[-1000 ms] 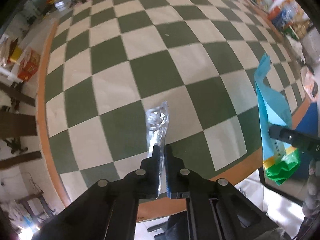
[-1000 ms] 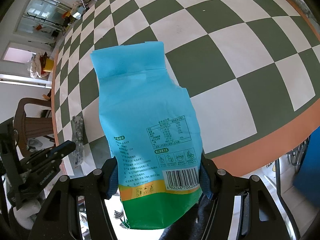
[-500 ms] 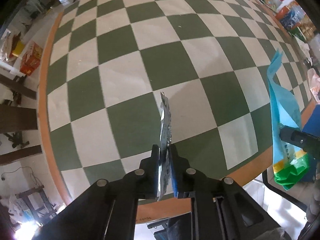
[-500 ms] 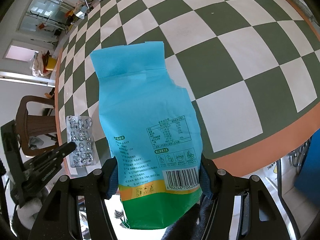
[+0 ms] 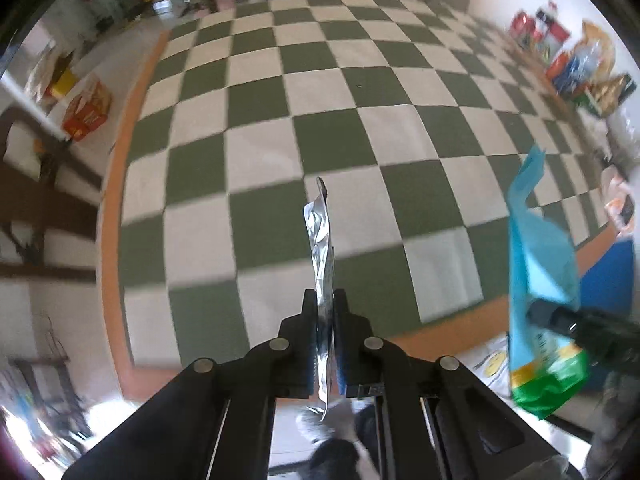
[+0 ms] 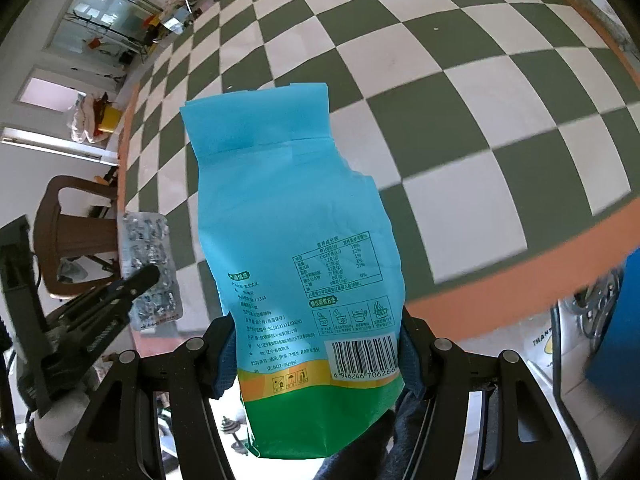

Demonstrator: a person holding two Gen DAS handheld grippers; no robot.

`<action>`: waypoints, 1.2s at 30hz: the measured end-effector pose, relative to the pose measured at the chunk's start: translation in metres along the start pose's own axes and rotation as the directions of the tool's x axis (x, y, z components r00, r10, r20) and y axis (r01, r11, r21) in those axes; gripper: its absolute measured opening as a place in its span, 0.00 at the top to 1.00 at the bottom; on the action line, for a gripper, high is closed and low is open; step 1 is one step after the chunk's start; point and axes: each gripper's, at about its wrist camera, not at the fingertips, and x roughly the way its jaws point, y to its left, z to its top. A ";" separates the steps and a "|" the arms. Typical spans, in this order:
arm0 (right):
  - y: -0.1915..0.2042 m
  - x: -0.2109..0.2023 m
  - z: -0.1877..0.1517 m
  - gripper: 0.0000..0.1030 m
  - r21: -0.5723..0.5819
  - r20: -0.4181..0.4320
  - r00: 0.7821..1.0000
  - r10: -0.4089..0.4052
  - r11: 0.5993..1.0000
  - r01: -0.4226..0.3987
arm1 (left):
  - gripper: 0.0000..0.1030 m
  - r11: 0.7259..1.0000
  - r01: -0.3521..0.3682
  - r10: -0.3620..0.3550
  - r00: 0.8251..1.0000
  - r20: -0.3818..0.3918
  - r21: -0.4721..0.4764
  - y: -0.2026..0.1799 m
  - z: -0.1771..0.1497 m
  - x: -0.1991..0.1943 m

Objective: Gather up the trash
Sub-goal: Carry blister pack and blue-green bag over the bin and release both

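Pinching a blister pack [image 5: 322, 248] edge-on in the left gripper [image 5: 325, 312], gripping a pouch [image 6: 296, 240] upright in the right gripper [image 6: 316, 344], side by side above the desk [image 5: 280, 120].

A: What is held by the left hand-held gripper [image 5: 325, 312]?
B: A silvery blister pack [image 5: 321, 240] is clamped edge-on between its jaws, which are closed on it; the pack is raised above the green-and-white checkered counter [image 5: 256, 152].

A: What is seen to the right?
B: A blue bag [image 5: 538, 276] with a green and yellow base is gripped by the right hand-held gripper [image 5: 560, 318], of which only a black finger is seen. Packaged goods [image 5: 568, 64] are stacked at the counter's far right edge.
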 end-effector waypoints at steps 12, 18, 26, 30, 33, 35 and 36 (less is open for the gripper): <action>-0.013 0.059 -0.181 0.36 -0.016 -0.213 0.977 -0.023 1.000 0.020 | 0.95 0.947 0.161 -0.205 0.968 -0.141 -0.278 0.063 -0.181 0.052; -0.037 0.215 -0.222 0.36 -0.066 -0.304 0.942 -0.141 0.990 0.126 | 0.93 0.897 0.182 -0.279 0.940 -0.197 -0.402 0.108 -0.226 0.194; -0.077 0.426 -0.225 0.34 -0.138 -0.392 0.893 -0.222 0.974 0.182 | 0.89 0.902 0.128 -0.293 0.883 -0.366 -0.413 0.140 -0.267 0.381; -0.088 0.481 -0.223 0.19 -0.188 -0.425 0.872 -0.244 0.966 0.178 | 0.08 0.923 0.078 -0.222 0.908 -0.354 -0.378 0.145 -0.271 0.398; -0.086 0.485 -0.221 0.00 -0.214 -0.414 0.874 -0.253 0.961 0.177 | 0.02 0.928 0.064 -0.193 0.925 -0.328 -0.366 0.147 -0.272 0.389; -0.079 0.476 -0.219 0.00 -0.239 -0.383 0.882 -0.275 0.952 0.192 | 0.02 0.940 0.043 -0.154 0.938 -0.311 -0.337 0.147 -0.272 0.375; -0.077 0.470 -0.218 0.00 -0.248 -0.365 0.885 -0.290 0.946 0.208 | 0.02 0.945 0.031 -0.137 0.942 -0.307 -0.327 0.145 -0.272 0.367</action>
